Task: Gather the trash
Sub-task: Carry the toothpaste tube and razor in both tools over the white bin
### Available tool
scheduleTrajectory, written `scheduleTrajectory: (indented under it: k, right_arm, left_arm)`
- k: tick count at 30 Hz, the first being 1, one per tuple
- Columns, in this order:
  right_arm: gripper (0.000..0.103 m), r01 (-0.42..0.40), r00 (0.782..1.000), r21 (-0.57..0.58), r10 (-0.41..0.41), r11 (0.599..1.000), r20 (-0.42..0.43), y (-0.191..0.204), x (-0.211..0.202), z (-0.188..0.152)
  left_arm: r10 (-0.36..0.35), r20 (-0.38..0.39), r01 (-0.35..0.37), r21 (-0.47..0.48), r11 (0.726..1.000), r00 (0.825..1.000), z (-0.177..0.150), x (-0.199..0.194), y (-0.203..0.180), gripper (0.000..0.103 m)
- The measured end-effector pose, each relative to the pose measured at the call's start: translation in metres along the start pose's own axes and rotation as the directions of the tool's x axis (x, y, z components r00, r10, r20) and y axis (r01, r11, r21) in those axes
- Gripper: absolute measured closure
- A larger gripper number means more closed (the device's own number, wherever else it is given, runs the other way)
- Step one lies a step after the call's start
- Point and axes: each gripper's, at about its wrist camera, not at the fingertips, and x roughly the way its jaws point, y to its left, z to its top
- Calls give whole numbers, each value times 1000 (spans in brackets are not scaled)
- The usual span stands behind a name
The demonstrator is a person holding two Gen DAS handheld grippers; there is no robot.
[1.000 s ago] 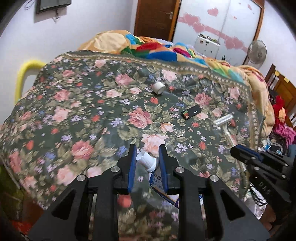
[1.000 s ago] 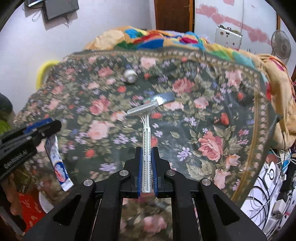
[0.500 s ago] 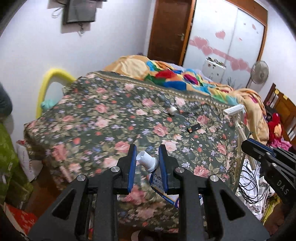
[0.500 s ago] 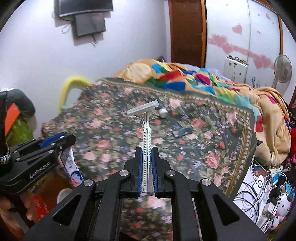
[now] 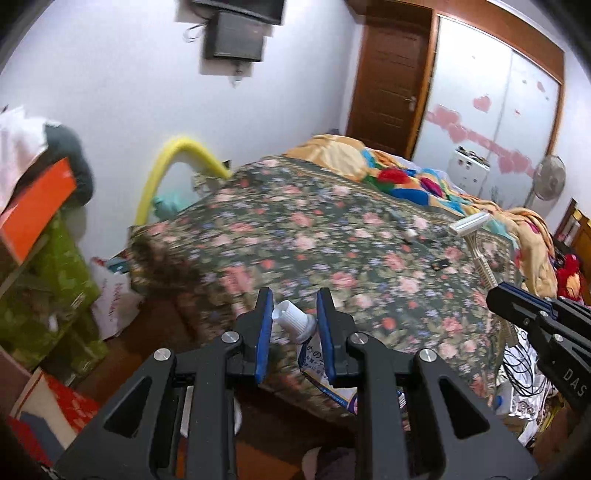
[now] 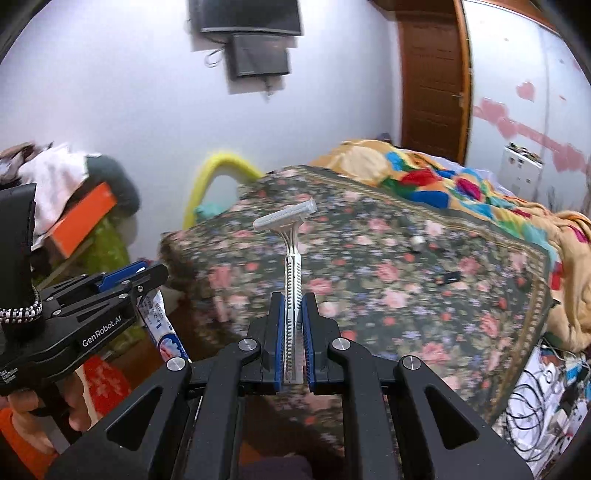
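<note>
Toothpaste tube (image 5: 295, 326) pinched in left fingers (image 5: 263, 332), razor (image 6: 291, 280) clamped by closed right fingers (image 6: 279, 347)

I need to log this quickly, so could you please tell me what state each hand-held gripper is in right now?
Left hand-held gripper: closed on the toothpaste tube, near its cap.
Right hand-held gripper: closed on the razor, by the handle.

Bedroom in a lived-in home. Wide bed under dark floral bedspread (image 5: 332, 236), rumpled multicoloured patchwork quilt (image 5: 406, 181) at far end. Brown wooden door (image 5: 388, 85) beside white sliding wardrobe with pink heart stickers (image 5: 491, 114). Black wall-mounted screen (image 6: 247, 14), standing fan (image 5: 550, 181), piled boxes and clothes (image 5: 40, 206) alongside, tangled cables (image 6: 535, 398) on floor.
</note>
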Motion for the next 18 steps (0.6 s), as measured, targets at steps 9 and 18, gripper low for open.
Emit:
scheduleTrajectory:
  k: [9, 18]
  right_arm:
    - [94, -108, 991, -91, 100, 990, -85, 81, 34, -11]
    - [94, -168, 962, -171, 123, 971, -243, 148, 95, -39]
  left_arm:
    - [105, -40, -109, -88, 990, 994, -35, -16, 98, 80]
    - [178, -154, -202, -154, 967, 972, -81, 10, 169, 80]
